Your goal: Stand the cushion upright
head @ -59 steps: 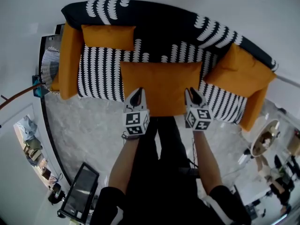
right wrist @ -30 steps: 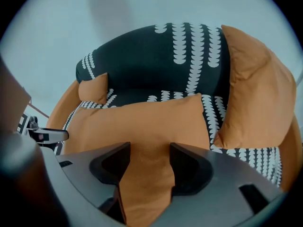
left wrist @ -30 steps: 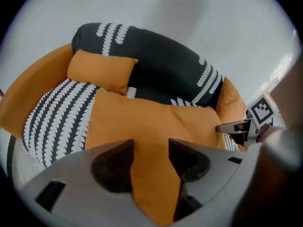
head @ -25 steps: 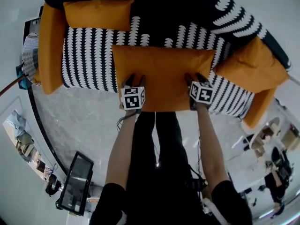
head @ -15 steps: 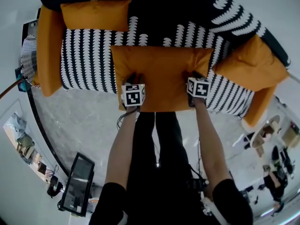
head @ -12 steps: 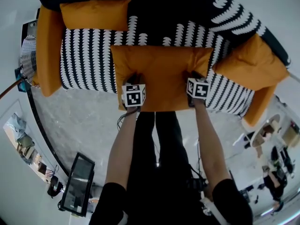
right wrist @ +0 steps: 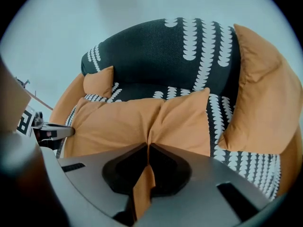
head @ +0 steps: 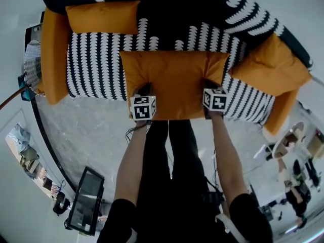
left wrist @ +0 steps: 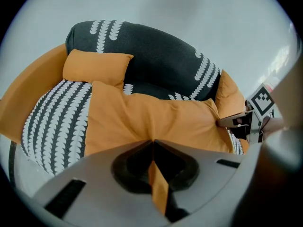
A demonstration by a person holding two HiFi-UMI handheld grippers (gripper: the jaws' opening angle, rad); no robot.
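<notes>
Both sets of jaws have just been closing and now pinch a fold of orange cloth. The left gripper [left wrist: 152, 143] and the right gripper [right wrist: 147, 148] each bite the near edge of the cushion [head: 172, 80], one toward each corner. The cushion lies flat at the front of the sofa [head: 96, 59] seat. It looks soft, light and floppy. Such thin pinches of cover could slip, so both sides should rise together.

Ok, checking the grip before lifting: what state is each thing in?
Big orange cushion: lying flat on sofa, near edge pinched.
Left gripper: jaws just closed, shut on cushion fabric.
Right gripper: jaws just closed, shut on cushion fabric.
Small orange cushion: leaning against sofa back.
</notes>
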